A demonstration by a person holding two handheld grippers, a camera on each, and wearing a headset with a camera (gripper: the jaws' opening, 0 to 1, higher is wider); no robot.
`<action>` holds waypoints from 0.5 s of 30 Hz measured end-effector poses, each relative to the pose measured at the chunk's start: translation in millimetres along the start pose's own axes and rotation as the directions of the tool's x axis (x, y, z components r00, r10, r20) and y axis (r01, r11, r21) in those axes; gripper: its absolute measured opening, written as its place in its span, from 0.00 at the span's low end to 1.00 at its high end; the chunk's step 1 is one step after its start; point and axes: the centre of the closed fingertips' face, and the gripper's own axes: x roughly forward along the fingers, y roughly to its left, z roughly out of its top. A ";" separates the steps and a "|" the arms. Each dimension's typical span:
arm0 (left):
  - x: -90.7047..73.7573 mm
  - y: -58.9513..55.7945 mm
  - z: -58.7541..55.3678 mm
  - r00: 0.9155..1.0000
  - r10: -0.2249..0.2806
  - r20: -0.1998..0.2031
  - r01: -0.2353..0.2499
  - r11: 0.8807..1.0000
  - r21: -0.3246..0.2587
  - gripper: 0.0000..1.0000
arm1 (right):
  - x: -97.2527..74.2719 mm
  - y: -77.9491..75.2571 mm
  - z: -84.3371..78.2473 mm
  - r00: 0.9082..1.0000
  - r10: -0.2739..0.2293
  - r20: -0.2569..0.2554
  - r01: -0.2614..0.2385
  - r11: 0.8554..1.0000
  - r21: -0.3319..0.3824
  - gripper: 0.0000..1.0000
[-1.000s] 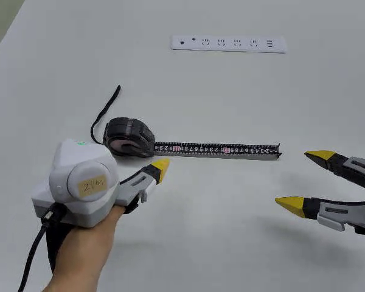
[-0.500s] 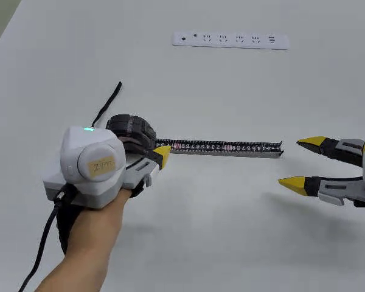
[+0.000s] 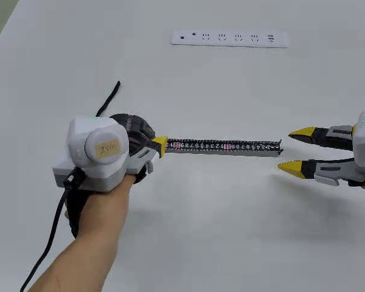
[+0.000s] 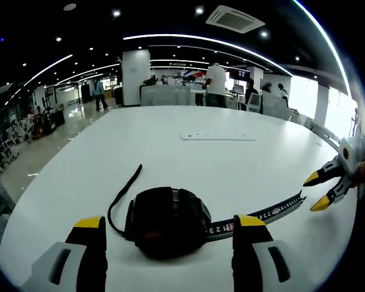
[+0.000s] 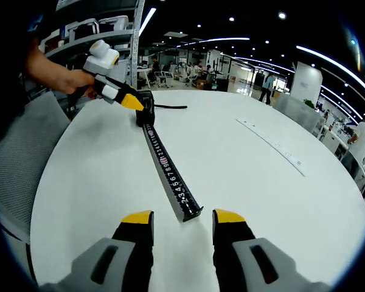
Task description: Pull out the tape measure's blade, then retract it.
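Two handheld grippers were over a plain white tabletop (image 3: 219, 225). Nearest the person, the left gripper (image 3: 149, 139), white-bodied with yellow-tipped black jaws, was held in a hand (image 3: 103, 204) and had a black cable trailing from its rear. Its jaws were spread wide either side of a round black tape measure case (image 3: 132, 129) lying flat on the table. The left gripper view showed a gap between each jaw and the case, nothing pinched.

From the case mouth, a dark blade with white and red numerals (image 3: 225, 146) lay extended flat across the table toward the right gripper (image 3: 296, 150). Right jaws were apart as well, gripping nothing. The blade's hooked end lay just short of the yellow tips in the head view, and in line with the gap between them in the right gripper view.

Behind the case, a thin black wrist strap (image 3: 108, 98) curled away over the table. Farthest off, well apart from everything else, lay a long white power strip (image 3: 230, 39) with a row of sockets
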 end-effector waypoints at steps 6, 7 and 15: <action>9.1 5.1 -3.1 1.000 0.018 -0.018 -0.018 0.999 -0.040 0.79 | 9.6 -1.4 -2.4 0.999 0.047 -0.027 -0.048 0.998 -0.042 0.32; 11.1 6.0 -4.9 0.999 0.020 -0.027 -0.021 0.999 -0.046 0.78 | 12.1 -2.8 -3.6 0.998 0.052 -0.033 -0.054 0.997 -0.049 0.31; 15.6 7.7 -7.7 0.999 0.024 -0.048 -0.027 0.997 -0.073 0.71 | 21.4 -5.0 -5.9 0.994 0.090 -0.058 -0.095 0.993 -0.077 0.24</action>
